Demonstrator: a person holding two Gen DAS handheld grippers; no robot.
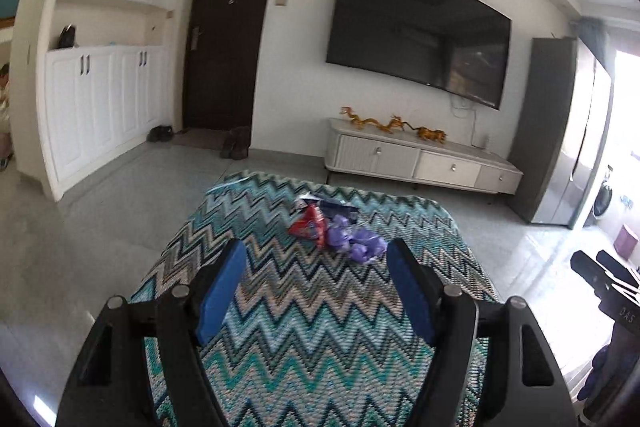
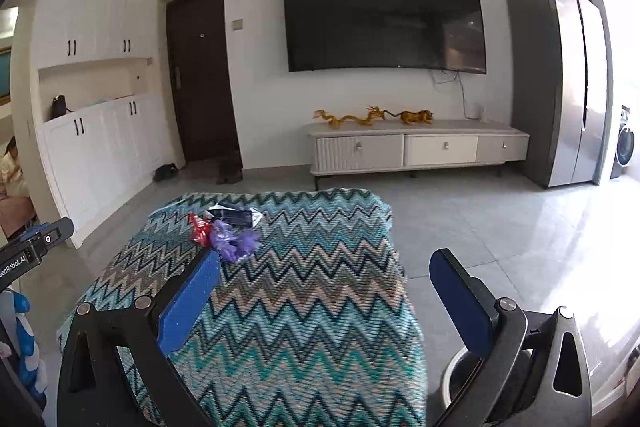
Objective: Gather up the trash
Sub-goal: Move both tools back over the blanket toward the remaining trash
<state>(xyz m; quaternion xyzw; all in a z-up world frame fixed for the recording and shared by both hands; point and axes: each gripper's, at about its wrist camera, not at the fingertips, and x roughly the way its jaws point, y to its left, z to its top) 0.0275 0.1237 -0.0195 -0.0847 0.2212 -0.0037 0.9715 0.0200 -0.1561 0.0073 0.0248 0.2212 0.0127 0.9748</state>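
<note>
Approach step: left tongs (image 1: pixel 316 255) and right tongs (image 2: pixel 326 267) both wide, empty, short of purple wrapper (image 1: pixel 356 241) beside red wrapper (image 1: pixel 310 225); next, reach and pinch.

Wrappers (image 1: pixel 340 233) lie on the table cloth (image 1: pixel 304 307) ahead of the left gripper (image 1: pixel 316 259), slightly right of its centre. From the right gripper (image 2: pixel 326 267) they sit ahead-left; TV stand (image 2: pixel 416 147) far beyond, bin (image 2: pixel 460 375) below right.

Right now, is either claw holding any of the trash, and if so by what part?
Nothing is held. Left claw and right claw are both open and empty; the wrappers lie on the blanket.
</note>
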